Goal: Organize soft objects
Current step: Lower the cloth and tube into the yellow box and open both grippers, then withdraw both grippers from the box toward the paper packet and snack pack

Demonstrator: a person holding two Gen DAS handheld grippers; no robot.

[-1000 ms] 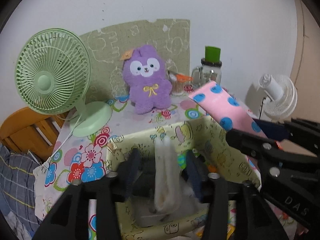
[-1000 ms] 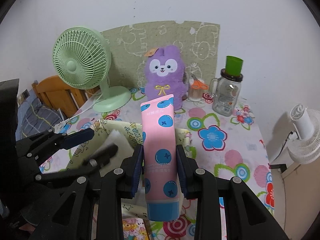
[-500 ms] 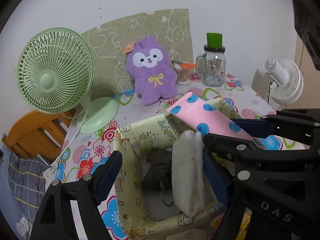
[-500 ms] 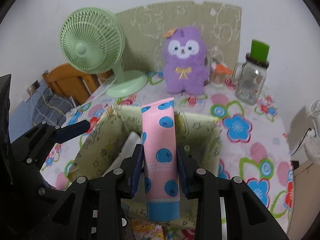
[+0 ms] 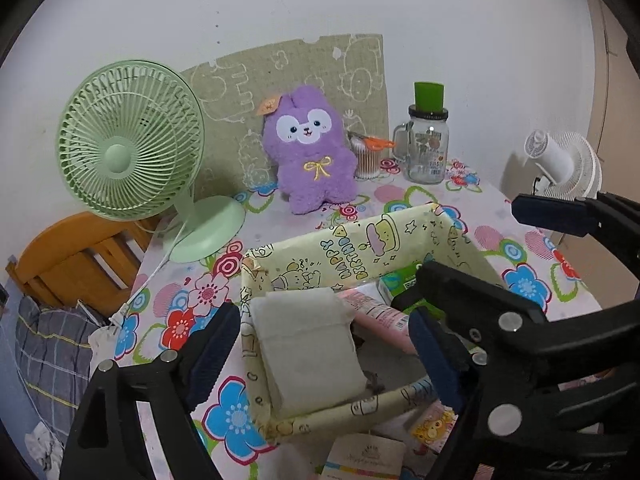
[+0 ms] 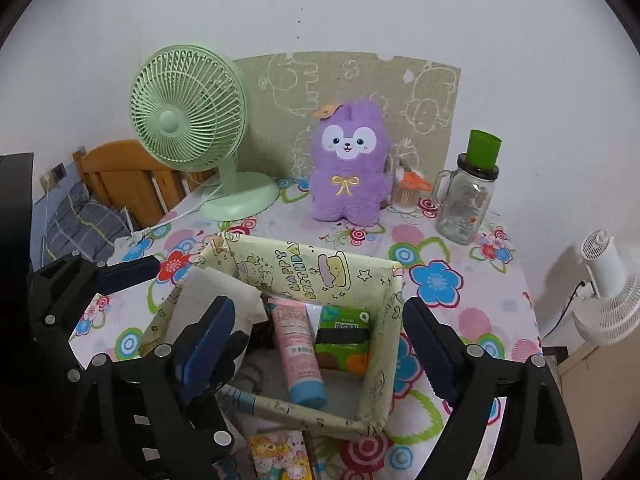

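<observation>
Both jaws are opening, nothing between them: left hand-held gripper (image 5: pixel 324 354), right hand-held gripper (image 6: pixel 320 340). The pink tube (image 6: pixel 298 344) lies in the yellow box (image 6: pixel 356 276) on the bench (image 6: pixel 472 316), beside the white cloth (image 5: pixel 308 344); a dark thing under them is hard to make out.

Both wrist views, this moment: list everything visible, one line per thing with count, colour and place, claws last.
box: 1, pale yellow, printed, front middle of table
tube: 1, pink with blue cap, lying in box
white pad: 1, off-white, in box, left side
green pack: 1, green, in box, right of tube
plush: 1, purple, back of table
green fan: 1, back left
jar: 1, clear with green cap, back right
swab cup: 1, clear, between plush and jar
white fan: 1, off table, right
tablecloth: 1, floral
chair: 1, wooden, left
left claw: black, opening, pad between, untouched
right claw: black, opening, tube released
</observation>
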